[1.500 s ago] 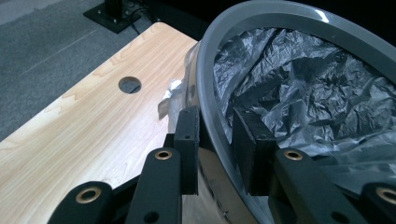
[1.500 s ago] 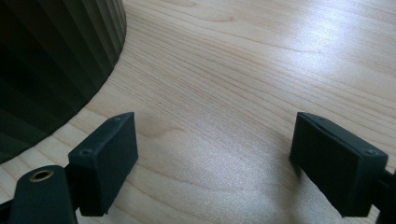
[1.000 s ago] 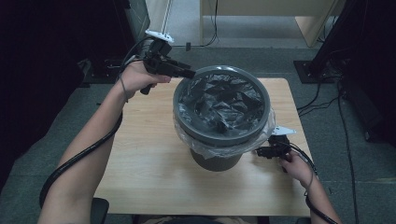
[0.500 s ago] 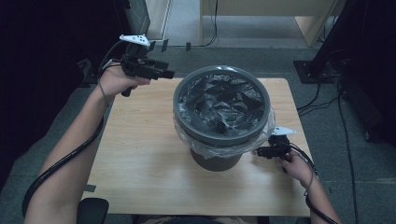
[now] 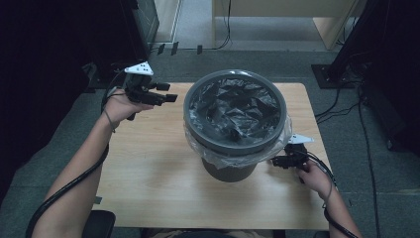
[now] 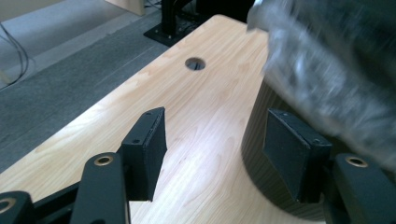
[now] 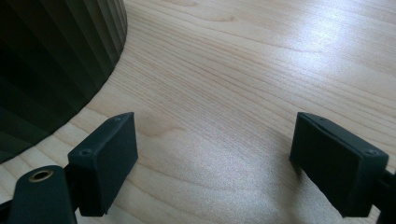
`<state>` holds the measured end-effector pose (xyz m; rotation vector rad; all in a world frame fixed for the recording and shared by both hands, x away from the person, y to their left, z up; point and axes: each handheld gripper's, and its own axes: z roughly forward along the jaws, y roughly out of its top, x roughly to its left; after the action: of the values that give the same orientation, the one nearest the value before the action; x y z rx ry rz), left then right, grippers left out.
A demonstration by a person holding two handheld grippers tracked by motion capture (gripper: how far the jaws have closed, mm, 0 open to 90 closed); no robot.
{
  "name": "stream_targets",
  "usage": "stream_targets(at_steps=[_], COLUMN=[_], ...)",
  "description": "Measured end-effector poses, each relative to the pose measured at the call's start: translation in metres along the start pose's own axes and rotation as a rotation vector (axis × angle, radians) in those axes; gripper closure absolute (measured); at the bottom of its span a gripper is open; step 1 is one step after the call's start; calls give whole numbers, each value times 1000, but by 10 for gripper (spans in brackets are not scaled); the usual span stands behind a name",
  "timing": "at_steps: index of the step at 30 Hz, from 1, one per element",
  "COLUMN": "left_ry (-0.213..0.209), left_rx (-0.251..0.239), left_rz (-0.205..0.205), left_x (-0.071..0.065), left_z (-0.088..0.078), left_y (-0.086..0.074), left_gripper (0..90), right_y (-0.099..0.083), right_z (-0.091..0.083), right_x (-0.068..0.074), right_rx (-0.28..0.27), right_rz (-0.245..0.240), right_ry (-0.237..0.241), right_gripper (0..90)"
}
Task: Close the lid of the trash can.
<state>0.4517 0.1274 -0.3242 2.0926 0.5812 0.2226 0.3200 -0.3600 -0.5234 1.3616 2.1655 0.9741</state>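
Both tools hold nothing, jaws apart. Left tool [image 5: 166, 95] hangs over the counter's [image 5: 148, 168] far left corner, well apart from the bin [image 5: 229, 171], pointing toward it. Right tool [image 5: 278, 161] sits low, just beside the bin's ribbed wall, under the skirt of the bag [image 5: 237, 106]. That bag already lines the bin, its edge folded over the rim all round. As I judge it, the lining looks nearly done; only tidying the loose skirt may remain.

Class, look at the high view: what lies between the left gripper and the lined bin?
Nothing but bare wooden table. In the high view, the left gripper, jaws open, is apart from the bin.
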Motion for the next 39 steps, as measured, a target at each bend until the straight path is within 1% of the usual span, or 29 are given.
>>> stream_targets(at_steps=[5,6,8,10,11,12,13,15,16,17,19,23,26,28,30,31,33,34,37,39], left_ry=[14,11,0,2,2,5,12,16,16,21,32,40,44,52,58,59,48,51,60,77], left_rx=[2,-11,-22,-7,10,16,30,37,37,34,43,58,61,76,80,71,50,52,74,76], left_rz=[-11,-22,-47,-58,-57,-58,-48,-44,-44,-50,-56,-61,-81,-84,-82,-86,-111,-113,-99,-82], left_x=[1,2,2,3,2,2,1,1,1,1,1,-1,-1,-2,-4,-5,-6,-6,-4,-3], left_z=[9,10,14,19,23,25,27,32,32,36,40,48,52,55,56,57,58,59,63,63], left_y=[-25,-32,-42,-53,-60,-64,-70,-80,-80,-92,-103,-122,-135,-143,-146,-147,-151,-153,-161,-165], left_gripper=[363,360,355,353,353,353,352,351,350,349,347,338,337,335,335,335,327,323,318,313], right_y=[0,0,0,0,0,0,0,0,0,0,0,0,0,0,0,0,0,0,0,0], right_z=[0,0,0,0,0,0,0,0,0,0,0,0,0,0,-1,-1,-1,-1,0,0], right_x=[0,0,0,0,0,0,0,0,0,0,0,1,1,1,1,2,2,2,1,1], right_rx=[0,0,0,0,0,0,1,0,0,0,0,1,0,-1,1,1,1,1,-1,-1], right_rz=[0,0,0,0,0,0,1,0,0,0,1,3,3,3,9,10,9,10,7,7], right_ry=[0,0,0,0,0,-1,-1,0,0,-1,-1,-2,-3,-5,-7,-7,-7,-7,-9,-9], right_gripper=[144,144,144,144,144,144,144,144,144,144,144,143,144,144,144,143,144,143,144,144])
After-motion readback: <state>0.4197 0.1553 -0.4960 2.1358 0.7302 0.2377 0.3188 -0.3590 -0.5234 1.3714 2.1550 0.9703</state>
